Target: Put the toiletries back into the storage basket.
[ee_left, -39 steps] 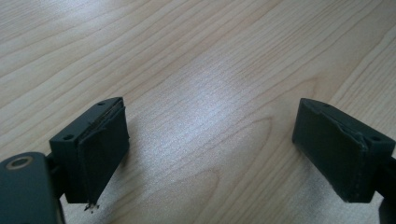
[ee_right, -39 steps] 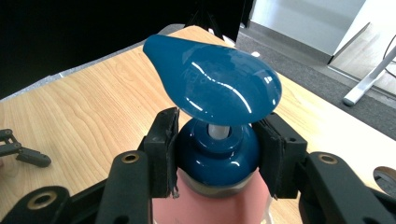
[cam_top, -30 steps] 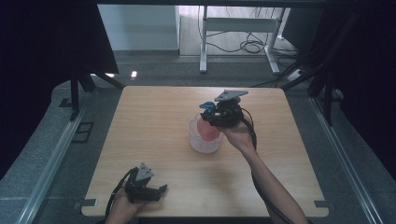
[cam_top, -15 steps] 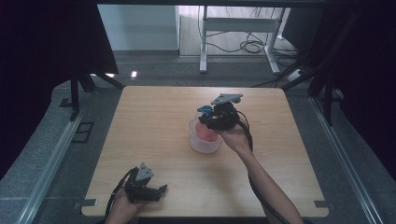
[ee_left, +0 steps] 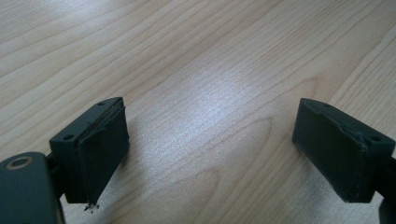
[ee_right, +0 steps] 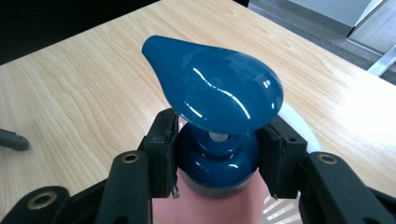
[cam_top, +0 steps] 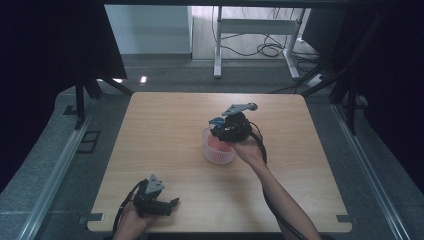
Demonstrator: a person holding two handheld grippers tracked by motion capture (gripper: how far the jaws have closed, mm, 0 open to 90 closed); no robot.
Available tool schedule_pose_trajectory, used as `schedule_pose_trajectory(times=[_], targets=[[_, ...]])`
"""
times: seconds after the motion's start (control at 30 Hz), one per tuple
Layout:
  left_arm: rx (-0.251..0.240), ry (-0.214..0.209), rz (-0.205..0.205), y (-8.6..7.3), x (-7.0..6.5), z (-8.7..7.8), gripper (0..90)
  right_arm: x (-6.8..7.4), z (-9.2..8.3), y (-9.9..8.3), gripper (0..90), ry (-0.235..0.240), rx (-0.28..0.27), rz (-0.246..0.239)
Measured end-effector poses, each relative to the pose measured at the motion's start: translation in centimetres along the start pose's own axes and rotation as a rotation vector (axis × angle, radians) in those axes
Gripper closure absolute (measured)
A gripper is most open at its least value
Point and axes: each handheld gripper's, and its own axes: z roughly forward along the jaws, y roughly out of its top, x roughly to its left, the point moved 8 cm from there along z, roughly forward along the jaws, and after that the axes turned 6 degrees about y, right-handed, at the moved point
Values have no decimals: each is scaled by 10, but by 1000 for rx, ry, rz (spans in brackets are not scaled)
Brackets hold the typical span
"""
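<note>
Right gripper [ee_right: 215, 154] of mine is clamped on the blue collar of a pink pump bottle [ee_right: 212, 105], just under its blue pump head. Compared with a second ago, I have lowered the bottle, so it now sits down inside a white basket [cam_top: 219, 150] near the middle of the wooden table [cam_top: 165, 125]. I judge the placing nearly done, with only letting go left. Left gripper [ee_left: 212, 154] rests at the near edge, jaws spread wide, holding nothing.
</note>
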Motion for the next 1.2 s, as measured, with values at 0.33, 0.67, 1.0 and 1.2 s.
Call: schedule_pose_trajectory(times=[0.33, 0.67, 1.0, 1.2], targets=[[0, 0, 1, 0, 0, 0, 104, -2, 8, -9, 526, 3, 19, 10], [0, 0, 1, 0, 0, 0, 104, -5, 11, -14, 523, 11, 13, 25], [-2, -1, -2, 0, 0, 0, 104, -9, 7, -20, 484, 21, -4, 60], [-1, -1, -1, 0, 0, 0, 104, -10, 7, -20, 460, 19, -1, 67]])
